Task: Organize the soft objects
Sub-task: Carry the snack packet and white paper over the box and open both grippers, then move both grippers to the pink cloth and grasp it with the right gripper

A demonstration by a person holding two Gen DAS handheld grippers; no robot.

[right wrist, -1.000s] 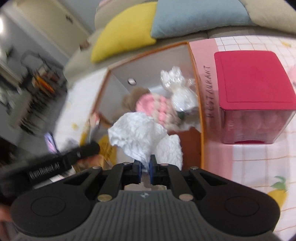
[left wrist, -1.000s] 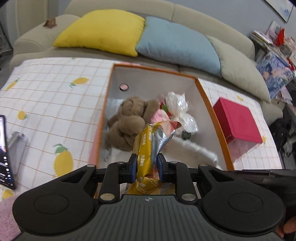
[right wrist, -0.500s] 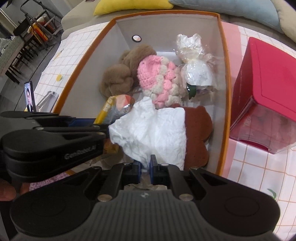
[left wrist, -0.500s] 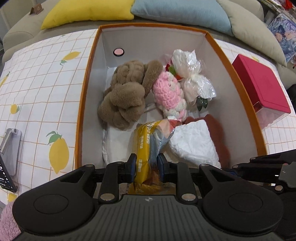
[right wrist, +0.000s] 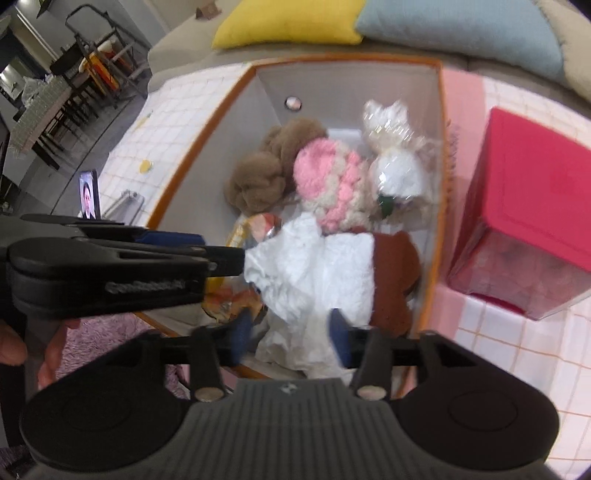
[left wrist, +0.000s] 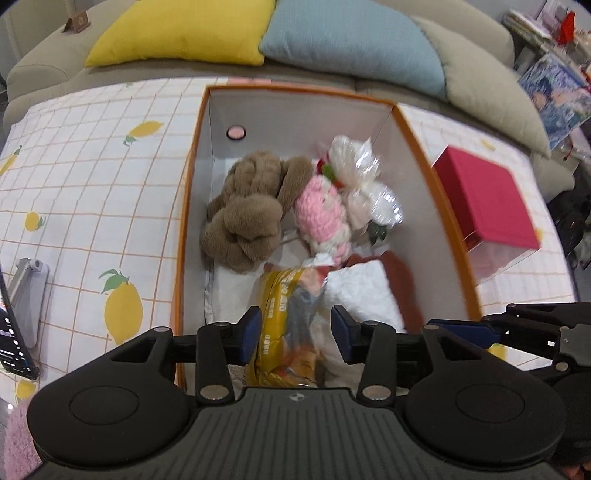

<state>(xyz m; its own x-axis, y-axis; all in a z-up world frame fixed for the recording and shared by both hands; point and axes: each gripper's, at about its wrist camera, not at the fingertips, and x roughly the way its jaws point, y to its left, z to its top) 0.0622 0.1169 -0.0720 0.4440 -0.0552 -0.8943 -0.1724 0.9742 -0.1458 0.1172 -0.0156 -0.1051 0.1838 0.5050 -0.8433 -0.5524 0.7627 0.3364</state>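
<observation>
An orange box (left wrist: 436, 177) with white walls holds a brown plush toy (left wrist: 247, 218), a pink crochet piece (left wrist: 321, 210) and a cellophane-wrapped white bundle (left wrist: 365, 184). My left gripper (left wrist: 297, 332) hangs over the box's near end, its jaws opening. A yellow snack packet (left wrist: 280, 306) lies between them, and the right pad stands off it. My right gripper (right wrist: 291, 338) is beside it, jaws also opening, with a crumpled white soft pack (right wrist: 321, 273) loose between the pads. A rust-brown soft item (right wrist: 395, 266) lies under the pack's right side.
A red lidded box (left wrist: 484, 199) stands right of the orange box on the lemon-print cloth (left wrist: 92, 184). A phone (left wrist: 11, 339) on a stand is at the left. Yellow (left wrist: 181, 29) and blue cushions line the sofa behind. A hand (right wrist: 14, 347) grips the left tool.
Both pairs of jaws have gone from shut to apart, letting go of the yellow packet and the white pack. Both items now rest at the box's near end.
</observation>
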